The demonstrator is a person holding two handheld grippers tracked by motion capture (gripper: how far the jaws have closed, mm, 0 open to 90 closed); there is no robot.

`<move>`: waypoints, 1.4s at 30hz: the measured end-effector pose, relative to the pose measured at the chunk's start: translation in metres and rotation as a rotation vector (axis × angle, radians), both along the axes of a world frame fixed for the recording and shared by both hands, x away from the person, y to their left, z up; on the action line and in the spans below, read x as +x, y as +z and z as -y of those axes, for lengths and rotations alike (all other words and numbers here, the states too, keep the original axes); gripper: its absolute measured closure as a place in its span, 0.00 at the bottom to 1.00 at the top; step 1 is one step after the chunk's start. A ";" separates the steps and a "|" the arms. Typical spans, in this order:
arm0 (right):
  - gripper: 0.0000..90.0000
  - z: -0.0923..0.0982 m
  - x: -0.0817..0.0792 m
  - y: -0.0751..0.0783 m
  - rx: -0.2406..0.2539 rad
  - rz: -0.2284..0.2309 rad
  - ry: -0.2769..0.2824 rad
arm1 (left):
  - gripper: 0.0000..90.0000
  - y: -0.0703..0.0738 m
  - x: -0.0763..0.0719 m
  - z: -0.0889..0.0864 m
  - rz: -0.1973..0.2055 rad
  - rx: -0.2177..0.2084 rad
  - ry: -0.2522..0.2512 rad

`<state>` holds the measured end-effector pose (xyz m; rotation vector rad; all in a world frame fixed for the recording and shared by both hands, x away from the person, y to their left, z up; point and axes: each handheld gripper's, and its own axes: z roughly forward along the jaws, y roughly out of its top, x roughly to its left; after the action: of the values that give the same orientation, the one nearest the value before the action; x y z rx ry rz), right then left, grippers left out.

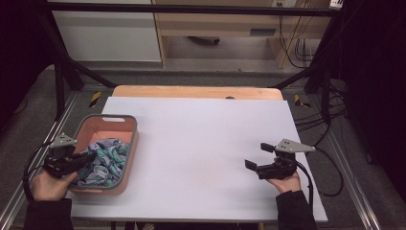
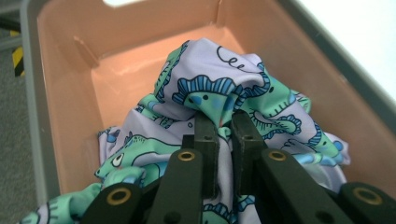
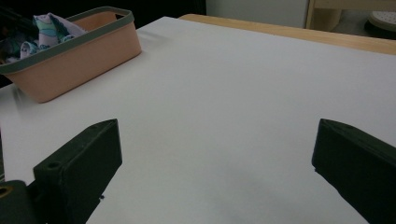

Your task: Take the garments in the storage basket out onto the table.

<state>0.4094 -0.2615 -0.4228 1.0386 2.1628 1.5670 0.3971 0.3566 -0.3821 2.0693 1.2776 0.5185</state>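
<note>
Printed cloth is pinched in the left tongs; lift straight up clear of the bin. Right tongs gape empty over the desk.

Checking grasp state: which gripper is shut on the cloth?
The left gripper, pinching the patterned cloth inside the pink basket. The right gripper stands open over the bare white table.

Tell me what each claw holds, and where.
Left claw pinches a raised fold of the patterned cloth in the pink bin. Right claw is open, holding nothing.

One patterned cloth, one basket, two hand-held grippers.
</note>
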 end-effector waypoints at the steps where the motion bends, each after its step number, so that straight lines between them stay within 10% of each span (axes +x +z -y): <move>1: 0.02 0.000 0.000 0.000 0.000 -0.001 0.000 | 0.92 0.002 -0.001 0.000 0.007 0.001 -0.003; 20: 0.02 0.000 0.000 0.002 0.007 0.005 -0.002 | 0.92 0.044 -0.008 0.000 0.115 -0.087 -0.049; 42: 0.02 -0.001 0.000 0.002 0.010 0.008 -0.002 | 0.92 0.099 0.004 0.007 0.193 -0.077 -0.092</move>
<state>0.4090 -0.2607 -0.4207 1.0356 2.1499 1.5798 0.4016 0.3491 -0.2827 1.9524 1.0694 0.6018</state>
